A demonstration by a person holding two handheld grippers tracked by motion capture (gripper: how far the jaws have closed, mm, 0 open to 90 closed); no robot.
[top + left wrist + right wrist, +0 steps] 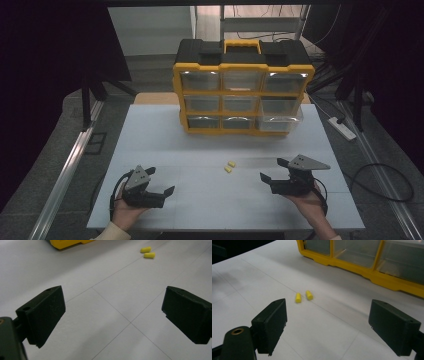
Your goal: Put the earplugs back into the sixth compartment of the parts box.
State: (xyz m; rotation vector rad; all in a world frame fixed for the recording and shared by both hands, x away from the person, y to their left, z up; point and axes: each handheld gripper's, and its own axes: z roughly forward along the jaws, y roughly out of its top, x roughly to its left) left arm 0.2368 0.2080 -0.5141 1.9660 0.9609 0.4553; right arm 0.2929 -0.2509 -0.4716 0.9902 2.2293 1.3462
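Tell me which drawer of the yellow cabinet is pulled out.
The bottom right drawer of the cabinet. Its clear front sticks out past the yellow frame, while the other eight drawers sit flush.

White table point(150, 150) with faint seam lines, sitting on grey carpet floor point(60, 150). Metal rail point(65, 170) runs along the floor on the left, another on the right point(380, 170). White power strip point(342, 128) on floor at right, black cables point(385, 180) looped near it. Black curtains point(45, 50) both sides, dark. Pale wall point(150, 30) at back centre, light is dim and even
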